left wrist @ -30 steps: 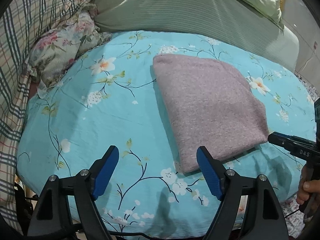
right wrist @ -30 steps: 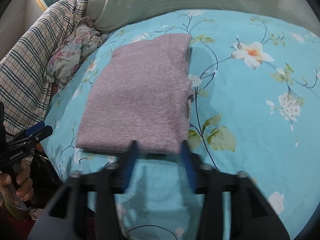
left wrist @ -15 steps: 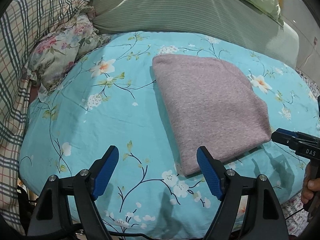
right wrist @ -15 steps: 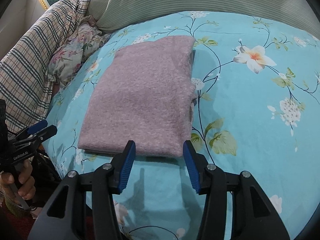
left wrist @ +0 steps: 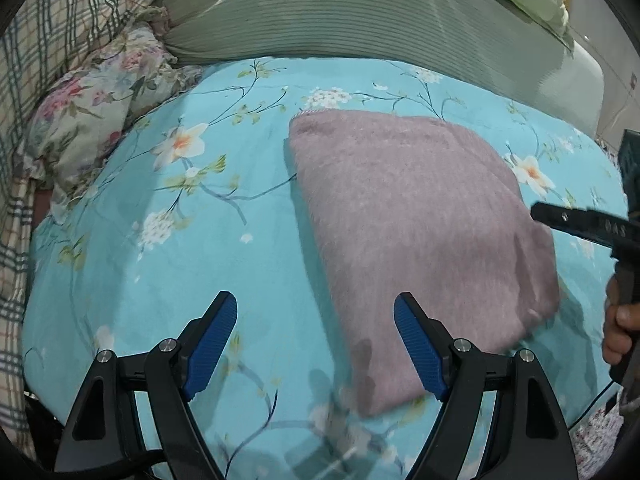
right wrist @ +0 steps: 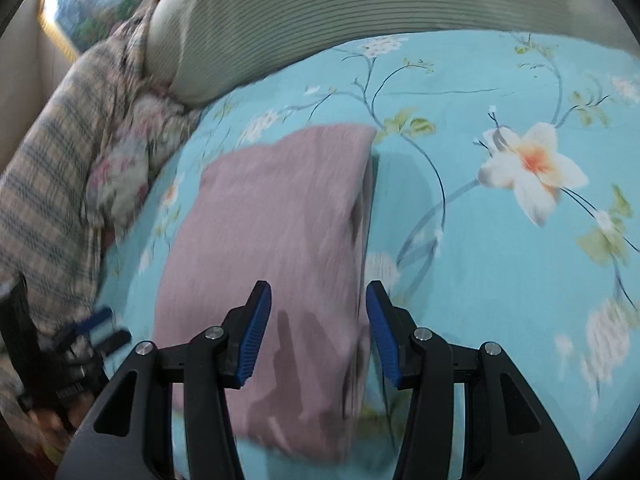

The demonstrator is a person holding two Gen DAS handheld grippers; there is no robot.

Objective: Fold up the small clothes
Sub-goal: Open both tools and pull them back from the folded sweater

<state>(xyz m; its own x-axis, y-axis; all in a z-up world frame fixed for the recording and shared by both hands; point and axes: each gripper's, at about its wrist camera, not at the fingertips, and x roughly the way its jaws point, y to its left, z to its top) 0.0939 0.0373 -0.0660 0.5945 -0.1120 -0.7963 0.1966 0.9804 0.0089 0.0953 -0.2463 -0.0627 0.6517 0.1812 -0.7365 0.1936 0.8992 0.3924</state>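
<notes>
We see our left tongs (left wrist: 314, 344) spread wide over the turquoise floral bedsheet (left wrist: 180, 248), holding nothing. Just to their right lies the folded mauve garment (left wrist: 412, 216), flat on the bed in front of the striped green pillow (left wrist: 360, 12). Our right tongs (right wrist: 318, 334) hang spread over the garment's near edge, pinching nothing.

Left gripper (left wrist: 314, 336), right gripper (right wrist: 318, 330): black frames, silver screws, ribbed blue pads (left wrist: 212, 344); bare hand (left wrist: 618, 330) at grip.
</notes>
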